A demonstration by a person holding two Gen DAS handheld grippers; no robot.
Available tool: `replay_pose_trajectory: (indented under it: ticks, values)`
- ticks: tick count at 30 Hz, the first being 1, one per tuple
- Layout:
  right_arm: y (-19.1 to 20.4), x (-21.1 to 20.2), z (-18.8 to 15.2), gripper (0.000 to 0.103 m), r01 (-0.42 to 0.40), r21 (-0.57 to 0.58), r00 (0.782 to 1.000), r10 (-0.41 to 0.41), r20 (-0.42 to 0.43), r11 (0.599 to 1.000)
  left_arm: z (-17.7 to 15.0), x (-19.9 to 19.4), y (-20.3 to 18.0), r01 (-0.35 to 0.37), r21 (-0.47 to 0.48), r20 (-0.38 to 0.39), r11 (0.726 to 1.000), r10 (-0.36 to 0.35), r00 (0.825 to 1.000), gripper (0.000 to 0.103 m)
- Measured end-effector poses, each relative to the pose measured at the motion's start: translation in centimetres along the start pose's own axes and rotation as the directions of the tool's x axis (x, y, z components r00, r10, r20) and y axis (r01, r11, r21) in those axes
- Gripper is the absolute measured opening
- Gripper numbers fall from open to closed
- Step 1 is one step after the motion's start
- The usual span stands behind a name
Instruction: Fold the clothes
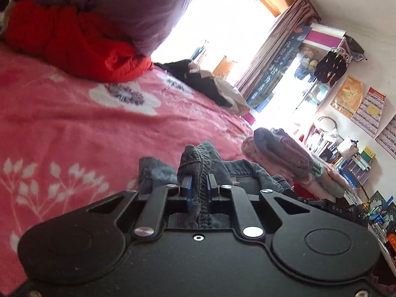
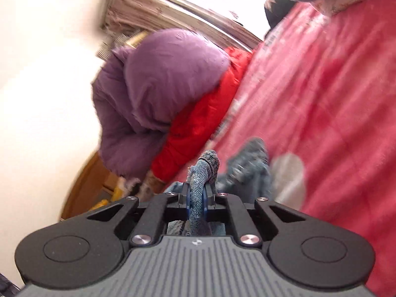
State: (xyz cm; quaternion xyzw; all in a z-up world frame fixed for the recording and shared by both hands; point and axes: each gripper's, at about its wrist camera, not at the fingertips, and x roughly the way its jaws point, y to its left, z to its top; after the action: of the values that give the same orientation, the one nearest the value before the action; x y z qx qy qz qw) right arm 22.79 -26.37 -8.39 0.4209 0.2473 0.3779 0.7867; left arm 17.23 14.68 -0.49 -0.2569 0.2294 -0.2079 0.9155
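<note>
Left wrist view: the left gripper (image 1: 198, 188) is closed down on a bunched ridge of the denim garment (image 1: 198, 158), its blue pads pressing the cloth from both sides. Right wrist view: the right gripper (image 2: 198, 193) is likewise clamped on a frayed denim edge (image 2: 205, 170) of the same garment. No gap is visible between pads and fabric on either side.

Location of the work item: the denim garment lies low on the pink floral bedspread (image 1: 74, 128), close in front of both grippers, with the rest of it crumpled between and beyond them.

Step in hand, as judged: both grip points are secured, ahead of lifting and spreading the garment for the first fold. The next move calls for drawing the two held points apart until the cloth hangs straight, then laying it flat.

Clearance:
- Open bedspread extends ahead of the left gripper; this is the best area for laying out.
- A red jacket (image 1: 74, 42) under a purple jacket (image 1: 128, 7) occupies the far end of the bed.
- A dark garment heap (image 1: 198, 79) lies near the far edge.
- A stack of what appear to be folded clothes (image 1: 284, 153) sits just beside the denim, at the bed edge; the blur prevents confirmation
</note>
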Motion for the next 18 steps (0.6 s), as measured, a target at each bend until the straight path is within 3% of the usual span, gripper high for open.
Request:
replay_pose_trajectory:
  ticks: [3,5,7,8,11,14,17,18]
  values:
    - [-0.2,0.2,1.2,0.011,-0.065,0.015,0.996,0.064,0.069,0.998,0.9,1.7,0.5,-0.023,0.011,-0.038,1.000,0.024,0.999,0.009]
    - [-1.3,1.1,1.6,0.012,0.014,0.055,0.999,-0.016,0.039,0.998,0.0,3.4,1.5,-0.087,0.004,-0.129,0.996,0.087,0.988,0.013]
    - [-3.3,2.3,1.1,0.017,0.106,0.101,0.993,-0.101,-0.056,0.989,-0.7,3.7,2.1,-0.143,-0.004,-0.150,0.990,0.140,0.979,0.014]
    - [-4.0,2.7,0.7,0.018,0.160,0.112,0.985,-0.152,-0.083,0.981,-0.8,3.7,2.3,-0.150,-0.011,-0.152,0.989,0.147,0.978,0.020]
    - [-3.7,2.5,0.7,0.023,0.146,0.114,0.988,-0.140,-0.061,0.983,-0.8,2.9,3.3,-0.149,-0.071,-0.140,0.986,0.138,0.981,0.047]
    - [-2.7,1.8,1.1,0.044,0.149,0.087,0.989,-0.148,-0.024,0.985,-0.9,2.1,4.5,-0.145,-0.147,-0.135,0.978,0.125,0.983,0.048]
    - [-2.2,1.2,1.0,0.043,0.153,0.066,0.988,-0.154,0.002,0.986,-1.3,2.3,5.5,-0.110,-0.229,-0.150,0.967,0.076,0.986,0.046]
    - [-2.2,1.4,1.0,0.042,0.151,0.053,0.988,-0.151,-0.002,0.987,-1.5,2.5,5.5,-0.097,-0.244,-0.153,0.965,0.061,0.986,0.040]
